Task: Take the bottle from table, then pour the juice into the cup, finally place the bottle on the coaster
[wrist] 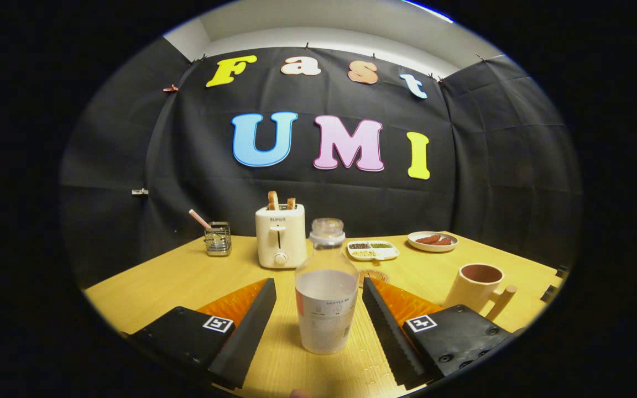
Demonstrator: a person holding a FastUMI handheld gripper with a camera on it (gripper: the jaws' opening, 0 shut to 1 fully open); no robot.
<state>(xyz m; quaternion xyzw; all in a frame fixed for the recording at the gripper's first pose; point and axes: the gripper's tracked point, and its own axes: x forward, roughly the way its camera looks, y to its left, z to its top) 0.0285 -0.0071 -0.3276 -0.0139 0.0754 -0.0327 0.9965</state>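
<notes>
1. The jaws of the gripper (318, 296) are spread wide, with a gap left on each side of the bottle.
2. A clear plastic bottle (326, 287), capped and partly filled with pale juice, is seen upright on the light wooden desk (186, 276), between the jaws and touched by neither.
3. A beige ceramic cup (476, 284) with a wooden handle is placed right of the bottle, just beyond the right finger.
4. A round wooden coaster (374, 275) is partly hidden behind the bottle.
5. A cream toaster (281, 235) is set farther back.
</notes>
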